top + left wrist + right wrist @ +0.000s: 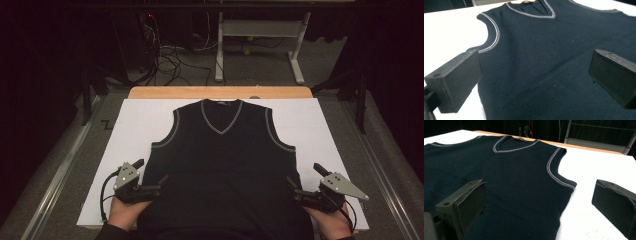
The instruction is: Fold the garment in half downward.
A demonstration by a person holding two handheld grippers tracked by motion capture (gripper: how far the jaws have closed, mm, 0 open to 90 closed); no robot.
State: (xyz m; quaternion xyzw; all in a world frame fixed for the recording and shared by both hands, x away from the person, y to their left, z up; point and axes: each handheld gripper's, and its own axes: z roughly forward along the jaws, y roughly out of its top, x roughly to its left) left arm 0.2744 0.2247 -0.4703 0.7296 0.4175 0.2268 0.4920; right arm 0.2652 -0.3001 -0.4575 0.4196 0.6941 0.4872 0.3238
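A black sleeveless V-neck vest (pixel 222 165) with grey trim lies flat, front up, on a white sheet (pixel 135 120), its neck pointing away from me. My left gripper (pixel 151 171) is open at the vest's lower left side edge; in the left gripper view its jaws stand wide apart (pixel 535 62) over the vest (pixel 544 37), just below the armhole. My right gripper (pixel 305 176) is open at the lower right side edge. Its jaws (pixel 539 191) straddle the vest's edge (pixel 506 170), one over the cloth and one over the sheet. Neither gripper holds anything.
The sheet covers a wooden table whose far edge (pixel 220 92) shows beyond the collar. Grey floor with metal rails (pixel 60 170) runs along both sides. Farther back stand a white desk frame (pixel 260 30) and tangled cables (pixel 170 60). The vest's hem hangs at the near table edge.
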